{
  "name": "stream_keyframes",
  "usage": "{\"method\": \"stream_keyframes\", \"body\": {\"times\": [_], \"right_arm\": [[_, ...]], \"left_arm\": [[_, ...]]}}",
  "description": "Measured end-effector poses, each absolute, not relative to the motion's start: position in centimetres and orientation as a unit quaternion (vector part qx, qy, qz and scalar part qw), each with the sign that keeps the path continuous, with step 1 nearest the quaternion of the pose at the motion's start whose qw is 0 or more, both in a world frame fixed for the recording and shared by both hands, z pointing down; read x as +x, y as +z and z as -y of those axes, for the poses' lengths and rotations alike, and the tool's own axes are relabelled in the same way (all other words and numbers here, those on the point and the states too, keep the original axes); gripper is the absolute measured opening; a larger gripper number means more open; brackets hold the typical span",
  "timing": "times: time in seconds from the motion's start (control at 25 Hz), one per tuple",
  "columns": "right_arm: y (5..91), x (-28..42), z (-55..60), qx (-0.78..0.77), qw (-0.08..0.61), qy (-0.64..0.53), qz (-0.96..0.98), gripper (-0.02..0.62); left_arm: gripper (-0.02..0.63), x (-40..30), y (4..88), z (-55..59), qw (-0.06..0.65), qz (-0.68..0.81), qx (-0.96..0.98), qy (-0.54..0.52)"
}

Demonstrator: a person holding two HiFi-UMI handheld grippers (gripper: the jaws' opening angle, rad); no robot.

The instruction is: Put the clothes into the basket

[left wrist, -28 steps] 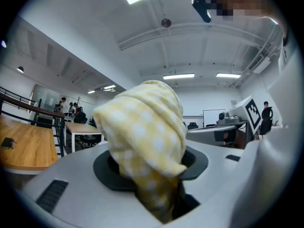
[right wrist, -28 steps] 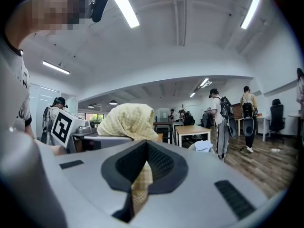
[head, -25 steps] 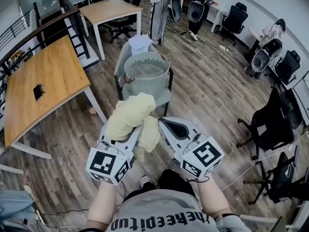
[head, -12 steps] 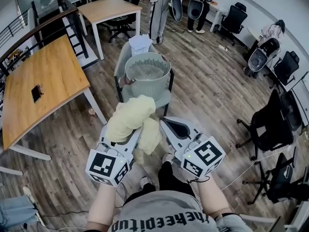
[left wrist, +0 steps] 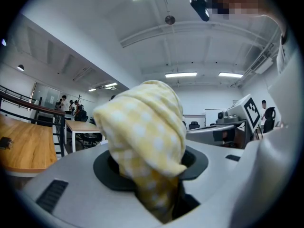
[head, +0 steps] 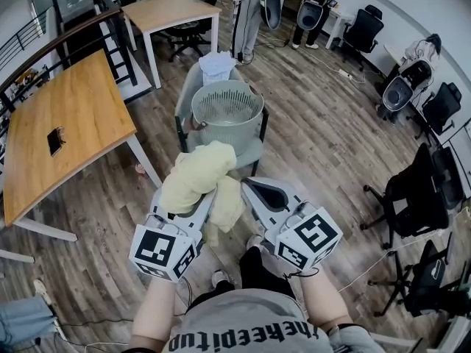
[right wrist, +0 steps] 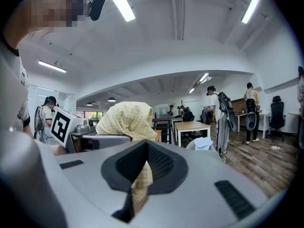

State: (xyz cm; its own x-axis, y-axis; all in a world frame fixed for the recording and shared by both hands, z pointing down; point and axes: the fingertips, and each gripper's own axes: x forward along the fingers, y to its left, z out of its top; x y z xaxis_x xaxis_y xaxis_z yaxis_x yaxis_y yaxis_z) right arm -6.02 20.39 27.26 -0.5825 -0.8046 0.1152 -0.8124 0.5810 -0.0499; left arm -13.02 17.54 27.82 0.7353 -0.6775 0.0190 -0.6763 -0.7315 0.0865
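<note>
A yellow checked cloth [head: 197,176] is bunched on top of my left gripper [head: 204,193], whose jaws are shut on it; in the left gripper view the yellow cloth [left wrist: 145,137] fills the gap of the left gripper [left wrist: 159,194]. A strip of the same cloth [right wrist: 138,177] hangs pinched in my right gripper [right wrist: 135,186], which sits beside the left one as the right gripper [head: 249,188] in the head view. The pale perforated basket [head: 227,116] stands on a grey chair [head: 254,149] just ahead of both grippers, empty as far as I can see.
A white garment [head: 218,66] lies on the chair behind the basket. A wooden table [head: 66,123] stands at the left, a second wooden table [head: 165,12] farther back. People stand at the far end. Black office chairs [head: 419,197] line the right side. Cables run across the floor.
The person has stepped forward a little, a foot now showing below the grippers. Both grippers have kept their hold and carried the cloth slightly toward the basket.
</note>
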Motion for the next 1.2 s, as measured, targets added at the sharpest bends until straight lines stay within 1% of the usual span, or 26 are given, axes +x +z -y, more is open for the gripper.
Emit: {"method": "stream_keyframes", "body": {"times": [1.2], "right_arm": [[27.1, 5.9, -6.1, 0.378, 0.036, 0.064, 0.923, 0.009]], "left_arm": [[0.209, -0.9, 27.7, -4.1, 0.055, 0.429, 0.902, -0.001]]}}
